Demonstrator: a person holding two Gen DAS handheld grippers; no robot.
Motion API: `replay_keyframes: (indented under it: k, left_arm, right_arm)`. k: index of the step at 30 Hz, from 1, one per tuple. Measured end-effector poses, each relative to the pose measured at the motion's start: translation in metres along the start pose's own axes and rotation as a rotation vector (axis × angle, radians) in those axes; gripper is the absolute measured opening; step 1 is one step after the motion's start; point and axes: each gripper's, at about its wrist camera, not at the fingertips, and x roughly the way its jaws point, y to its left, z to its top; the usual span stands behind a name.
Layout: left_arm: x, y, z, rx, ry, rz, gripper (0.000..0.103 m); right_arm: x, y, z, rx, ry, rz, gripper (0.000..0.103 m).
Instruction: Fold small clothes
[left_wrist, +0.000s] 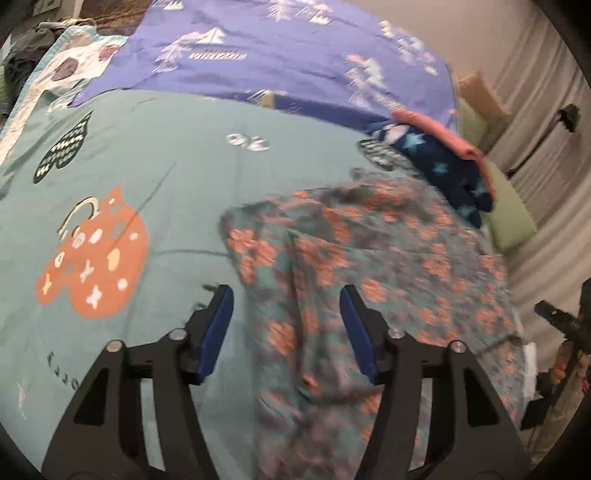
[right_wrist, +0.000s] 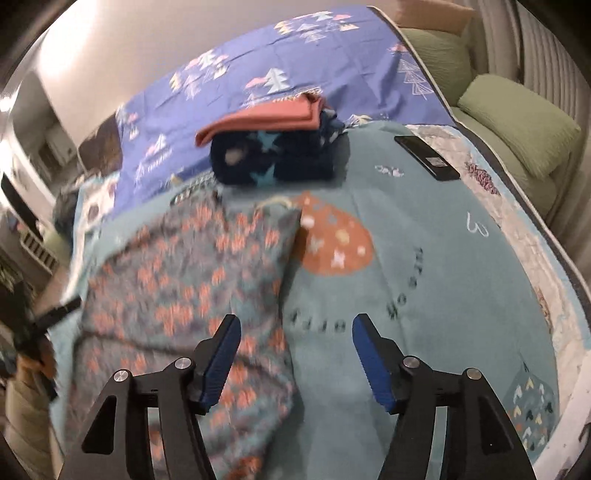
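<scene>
Both tools (left_wrist: 286, 299) (right_wrist: 295, 328) gaping above floral garment (left_wrist: 369, 266) (right_wrist: 184, 280) on teal blanket (left_wrist: 177, 177).

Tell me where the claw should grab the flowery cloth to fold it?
Probably the far corner of the flowery cloth, near the orange blob on the teal blanket. That edge lies flat and free, so the open right claw could slide in from the right side and pinch it.

Bed (right_wrist: 424, 258), teal quilt: floral garment (right_wrist: 192, 273), folded clothes stack (right_wrist: 273, 147), black phone (right_wrist: 426, 157)
</scene>
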Motion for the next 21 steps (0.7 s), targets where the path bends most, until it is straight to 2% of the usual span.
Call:
replay_keyframes:
  k: [2,4,7,9,10,11,12,13,14,16,18,20,21]
  left_arm:
    - [0.016,0.009,0.008,-0.030,0.029,0.023,0.062]
    - [0.025,0.017,0.014,-0.066,0.035,0.000,0.062]
    - [0.033,0.025,0.024,-0.116,0.004,-0.082,0.062]
    - [0.040,0.027,0.028,-0.140,0.004,-0.163,0.061]
    - [0.042,0.025,0.028,-0.135,-0.001,-0.183,0.052]
    - [0.043,0.019,0.029,-0.105,-0.006,-0.206,0.008]
    - [0.043,0.013,0.030,-0.079,-0.005,-0.200,0.010]
    - [0.039,0.004,0.030,-0.049,-0.037,-0.154,0.010]
    - [0.033,-0.007,0.032,0.009,-0.079,-0.110,0.009]
    - [0.020,-0.022,0.036,0.100,-0.164,-0.037,0.009]
    - [0.024,-0.022,0.040,0.126,-0.157,0.010,0.010]
    - [0.034,-0.022,0.035,0.156,-0.118,0.056,0.011]
    - [0.037,-0.021,0.031,0.162,-0.097,0.058,0.016]
  right_arm:
    - [0.018,-0.002,0.015,0.022,0.034,0.014,0.065]
    - [0.041,-0.005,0.028,0.048,0.063,0.033,0.065]
    - [0.079,-0.012,0.047,0.110,0.092,0.096,0.065]
    - [0.104,-0.016,0.056,0.155,0.109,0.145,0.065]
    - [0.118,-0.017,0.060,0.180,0.124,0.175,0.065]
    - [0.129,-0.018,0.062,0.202,0.136,0.202,0.066]
    - [0.135,-0.014,0.063,0.206,0.129,0.215,0.045]
    - [0.135,-0.008,0.065,0.180,0.103,0.213,0.011]
    - [0.137,0.003,0.068,0.145,0.114,0.230,0.003]
    - [0.124,0.017,0.072,0.096,0.041,0.175,0.003]
    - [0.110,0.024,0.078,0.056,-0.030,0.134,0.003]
    - [0.118,0.022,0.081,0.044,0.007,0.057,0.004]
    - [0.124,0.020,0.080,0.043,0.028,0.031,0.006]
